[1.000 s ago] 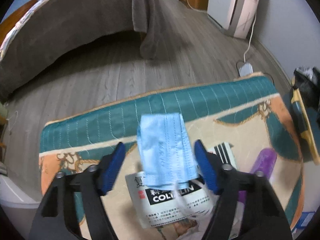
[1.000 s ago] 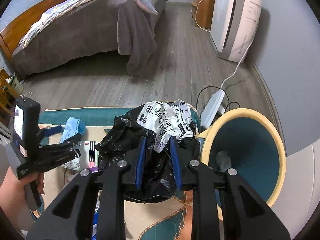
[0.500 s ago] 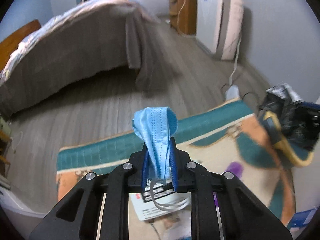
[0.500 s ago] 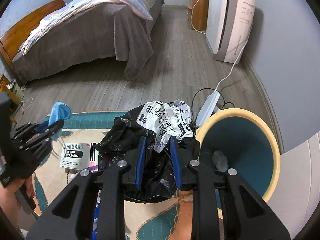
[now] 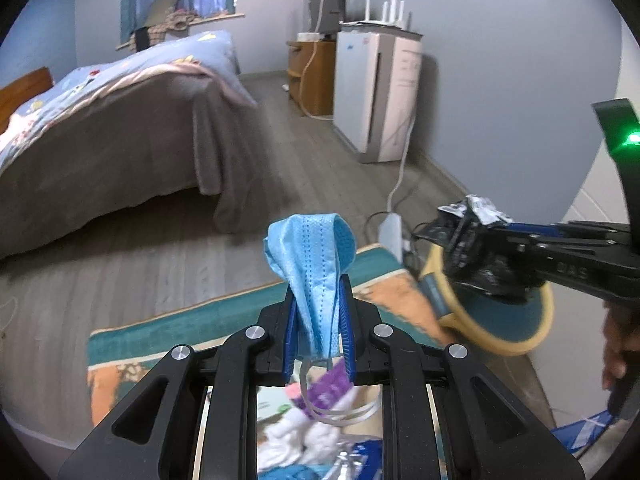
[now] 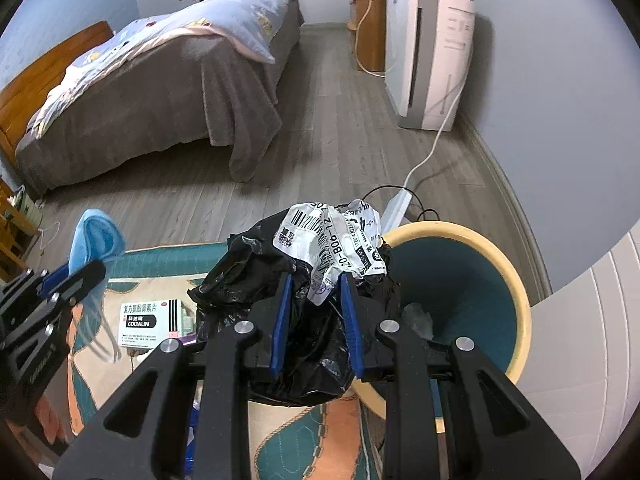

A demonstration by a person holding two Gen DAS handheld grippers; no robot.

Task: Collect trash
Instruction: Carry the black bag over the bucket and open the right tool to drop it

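Probably a home bedroom: made bed (image 6: 160,80), patterned rug (image 5: 240,312), wood-plank floor (image 6: 328,152).

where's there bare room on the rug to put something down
Bare rug shows along the teal border beyond the medicine box, and between that box and the black bag. Crowded: purple and white trash under the left gripper holding the mask, and the bin under the right gripper.

You are seeing a light-blue mask (image 5: 310,256), a black bag (image 6: 296,320), and a yellow-rimmed teal bin (image 6: 516,292).
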